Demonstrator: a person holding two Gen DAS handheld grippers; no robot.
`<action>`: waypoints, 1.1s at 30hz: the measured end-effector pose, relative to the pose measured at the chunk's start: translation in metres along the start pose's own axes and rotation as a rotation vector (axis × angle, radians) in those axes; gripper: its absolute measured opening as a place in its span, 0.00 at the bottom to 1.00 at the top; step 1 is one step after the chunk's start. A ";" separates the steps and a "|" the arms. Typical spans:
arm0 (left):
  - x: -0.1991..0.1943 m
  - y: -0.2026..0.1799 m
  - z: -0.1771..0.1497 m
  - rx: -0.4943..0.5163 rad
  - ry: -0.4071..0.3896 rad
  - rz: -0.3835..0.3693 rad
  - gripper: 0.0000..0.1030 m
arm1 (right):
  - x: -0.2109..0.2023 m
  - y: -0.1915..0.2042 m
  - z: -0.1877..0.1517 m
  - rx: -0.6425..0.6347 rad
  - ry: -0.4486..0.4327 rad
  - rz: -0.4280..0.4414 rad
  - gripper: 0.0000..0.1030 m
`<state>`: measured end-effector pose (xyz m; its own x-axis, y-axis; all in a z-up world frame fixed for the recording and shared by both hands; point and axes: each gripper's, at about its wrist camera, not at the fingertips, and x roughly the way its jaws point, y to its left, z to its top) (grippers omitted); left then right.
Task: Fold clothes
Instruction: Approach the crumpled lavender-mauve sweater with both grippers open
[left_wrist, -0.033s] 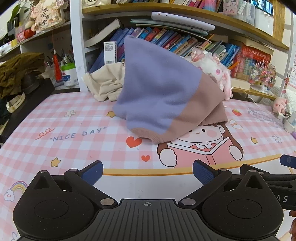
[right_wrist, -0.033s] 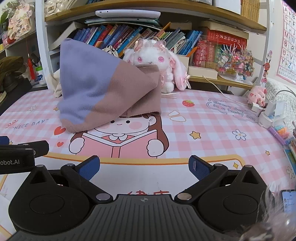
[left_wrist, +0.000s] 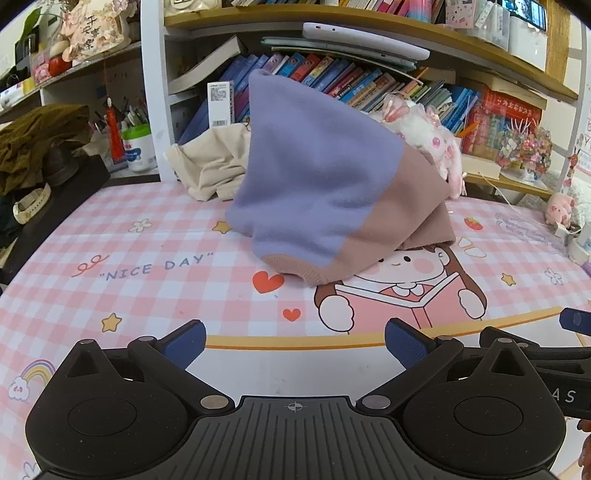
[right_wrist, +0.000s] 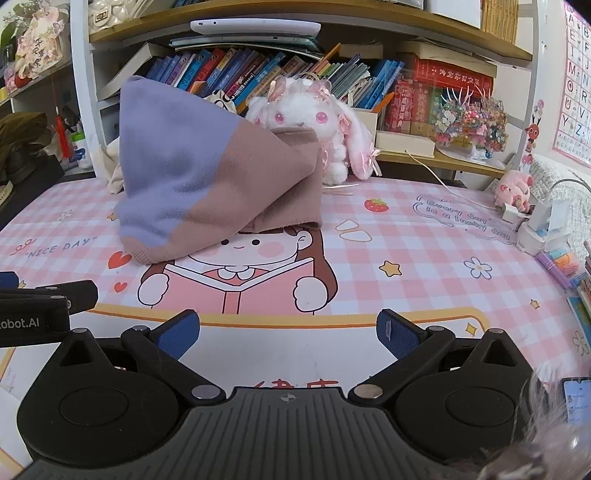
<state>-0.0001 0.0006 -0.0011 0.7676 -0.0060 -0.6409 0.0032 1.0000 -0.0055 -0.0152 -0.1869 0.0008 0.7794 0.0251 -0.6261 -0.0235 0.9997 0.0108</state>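
Observation:
A purple and brown knit garment stands in a bunched, tent-like heap on the pink checked mat, leaning back toward the bookshelf. It also shows in the right wrist view. My left gripper is open and empty, low over the mat's front edge, well short of the garment. My right gripper is open and empty, beside the left one, also short of the garment. A beige garment lies crumpled behind the knit one.
A bookshelf lines the back. A white plush rabbit sits behind the knit garment. A dark olive cloth lies at far left. A small pink pig toy, chargers and pens crowd the right edge.

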 end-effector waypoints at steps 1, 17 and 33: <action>0.000 0.000 -0.001 -0.001 0.001 0.000 1.00 | 0.000 0.000 0.000 0.001 0.000 0.000 1.00; 0.007 0.007 -0.011 -0.018 0.017 -0.006 1.00 | 0.002 -0.001 0.002 0.011 0.016 0.011 1.00; 0.006 0.007 -0.009 -0.015 0.048 0.024 1.00 | 0.002 0.003 0.001 0.003 0.036 0.017 1.00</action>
<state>-0.0009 0.0080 -0.0116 0.7359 0.0176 -0.6769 -0.0247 0.9997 -0.0008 -0.0130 -0.1835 -0.0002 0.7556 0.0416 -0.6537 -0.0343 0.9991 0.0239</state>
